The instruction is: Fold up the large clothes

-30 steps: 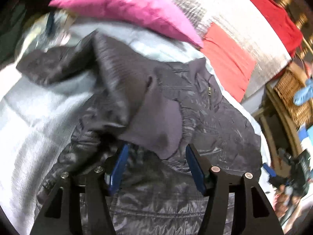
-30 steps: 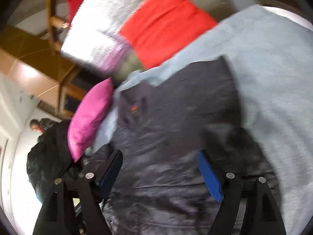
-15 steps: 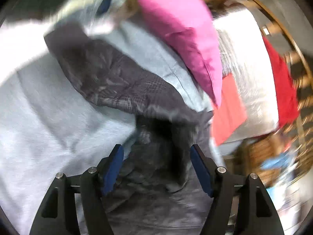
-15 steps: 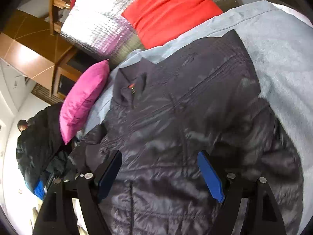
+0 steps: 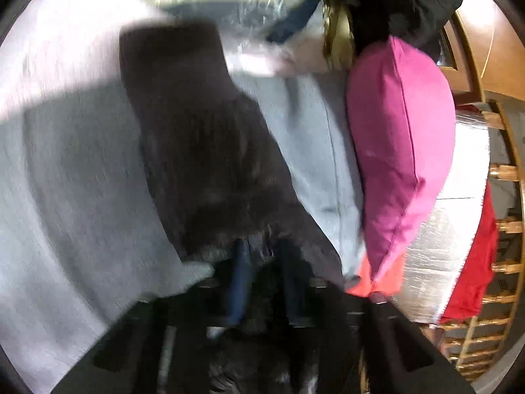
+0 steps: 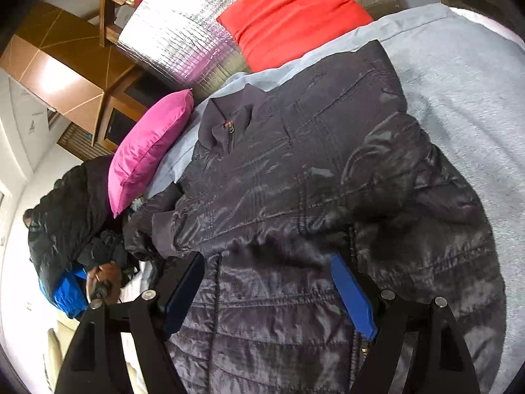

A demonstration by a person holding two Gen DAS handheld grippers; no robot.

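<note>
Grey bedspread (image 6: 466,105), dark quilted jacket (image 6: 295,180) spread flat

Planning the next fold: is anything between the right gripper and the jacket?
Nothing visible. The right gripper hangs open directly over the dark quilted jacket, spread on the grey blanket. The pink pillow lies off beside the collar.

We count one dark jacket (image 6: 295,190), one pink cushion (image 6: 147,147), one red cushion (image 6: 292,13), and one grey blanket (image 6: 466,105).
</note>
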